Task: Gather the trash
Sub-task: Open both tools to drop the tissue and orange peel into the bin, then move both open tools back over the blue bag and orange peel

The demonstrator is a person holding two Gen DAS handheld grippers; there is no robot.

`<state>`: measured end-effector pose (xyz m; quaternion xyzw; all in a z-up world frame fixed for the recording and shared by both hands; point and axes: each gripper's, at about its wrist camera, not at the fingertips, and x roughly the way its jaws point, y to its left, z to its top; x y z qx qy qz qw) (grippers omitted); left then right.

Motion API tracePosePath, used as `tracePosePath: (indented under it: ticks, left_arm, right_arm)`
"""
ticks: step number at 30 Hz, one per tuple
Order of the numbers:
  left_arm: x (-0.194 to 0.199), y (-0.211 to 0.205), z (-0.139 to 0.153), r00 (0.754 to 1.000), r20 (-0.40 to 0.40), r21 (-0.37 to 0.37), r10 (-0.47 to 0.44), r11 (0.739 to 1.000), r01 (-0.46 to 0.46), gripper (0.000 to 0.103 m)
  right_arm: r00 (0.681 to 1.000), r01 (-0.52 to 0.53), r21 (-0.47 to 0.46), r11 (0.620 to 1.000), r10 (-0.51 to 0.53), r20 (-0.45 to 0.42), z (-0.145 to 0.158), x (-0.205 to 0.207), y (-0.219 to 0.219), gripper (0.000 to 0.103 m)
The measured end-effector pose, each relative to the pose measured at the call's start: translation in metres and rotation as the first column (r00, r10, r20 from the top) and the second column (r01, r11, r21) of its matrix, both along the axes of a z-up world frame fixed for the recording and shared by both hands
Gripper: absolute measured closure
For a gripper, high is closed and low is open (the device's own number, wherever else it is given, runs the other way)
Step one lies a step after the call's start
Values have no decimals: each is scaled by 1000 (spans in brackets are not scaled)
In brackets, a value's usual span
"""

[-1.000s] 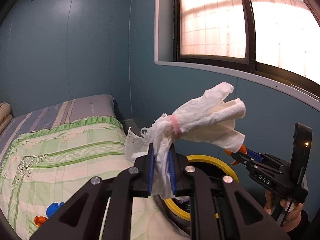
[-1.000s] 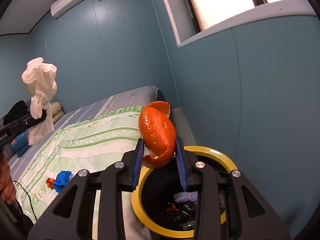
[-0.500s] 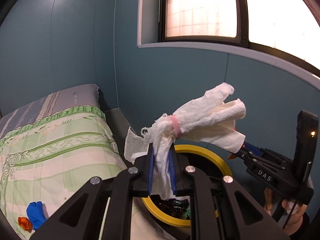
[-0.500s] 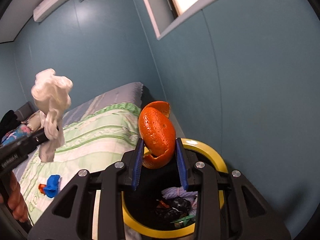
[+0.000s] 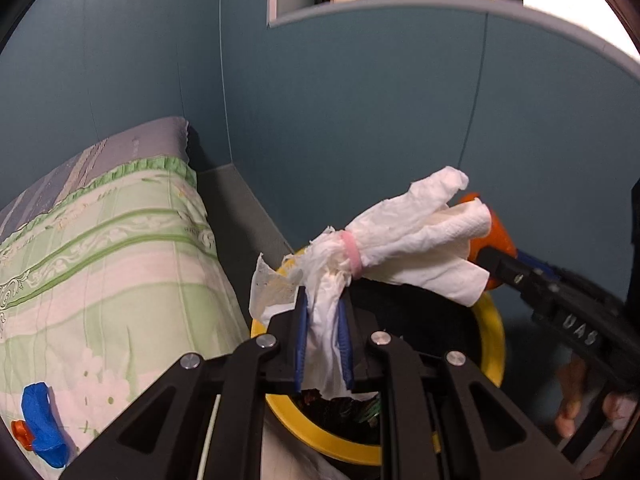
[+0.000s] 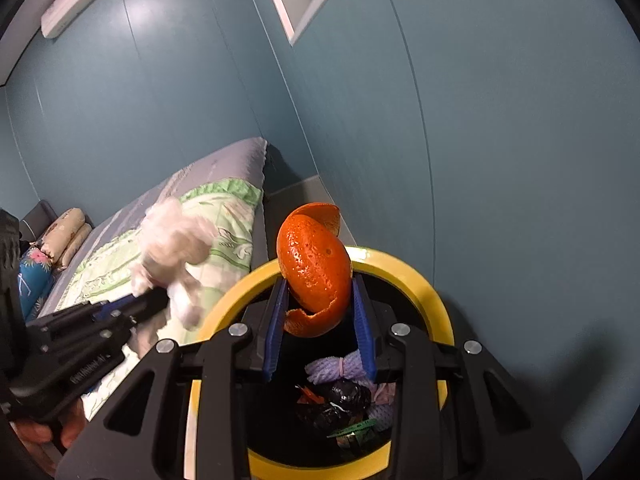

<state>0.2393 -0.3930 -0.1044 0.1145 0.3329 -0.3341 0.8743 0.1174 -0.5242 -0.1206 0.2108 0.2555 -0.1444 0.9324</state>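
My left gripper (image 5: pixel 323 316) is shut on a crumpled white tissue (image 5: pixel 400 240) bound by a pink band, held over the near rim of the yellow-rimmed black trash bin (image 5: pixel 494 332). My right gripper (image 6: pixel 320 300) is shut on a piece of orange peel (image 6: pixel 314 272), poised above the same bin (image 6: pixel 416 284). The bin holds dark wrappers and purple yarn (image 6: pixel 340 368). In the right wrist view the tissue (image 6: pixel 176 240) is blurred at the left, in the left gripper (image 6: pixel 154 300). In the left wrist view the right gripper (image 5: pixel 508 256) comes in from the right with the peel (image 5: pixel 494 236) behind the tissue.
A bed with a green floral quilt (image 5: pixel 100 264) lies left of the bin. A blue scrap (image 5: pixel 40 420) and a small orange bit (image 5: pixel 22 434) lie on it. Teal walls close in behind and right of the bin. Pillows (image 6: pixel 64 232) sit at the bed's far end.
Both grippers have sunk toward the bin. The left one moved farther, bringing the tissue close to the peel. Both grips are unchanged.
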Motion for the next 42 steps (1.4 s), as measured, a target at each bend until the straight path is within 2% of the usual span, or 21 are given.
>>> tracePosePath:
  ticks: [7, 11, 13, 14, 16, 20, 27, 35, 42]
  left_arm:
    - [16, -11, -32, 998, -62, 48, 9, 999, -6, 90]
    - [21, -12, -37, 998, -62, 57, 21, 998, -17, 89]
    - [24, -10, -38, 997, -72, 55, 25, 998, -21, 80]
    - [26, -8, -39, 996, -80, 51, 31, 998, -27, 65]
    - [27, -3, -39, 995, -85, 38, 46, 998, -43, 44]
    - [31, 7, -38, 994, -86, 26, 61, 998, -59, 43]
    - [36, 21, -31, 993, -88, -8, 79, 997, -80, 32]
    - [37, 43, -16, 991, -88, -55, 105, 992, -110, 32]
    - [33, 84, 6, 986, -65, -98, 155, 982, -161, 32]
  right_arm:
    - [999, 18, 21, 1000, -17, -33, -16, 6, -10, 73]
    - [998, 28, 16, 1000, -27, -48, -19, 15, -16, 72]
    - [998, 28, 18, 999, -27, -51, -19, 15, -15, 68]
    - [998, 38, 19, 999, -37, -50, -19, 17, -16, 67]
    - [998, 44, 14, 999, -43, -47, -18, 19, -18, 59]
    - [997, 63, 11, 998, -63, -42, -17, 17, -21, 57]
    - [997, 65, 10, 998, -65, -41, -13, 13, -19, 57]
    - [997, 61, -18, 998, -62, -36, 0, 11, -7, 57]
    - [1000, 19, -39, 999, -20, -16, 15, 11, 15, 57]
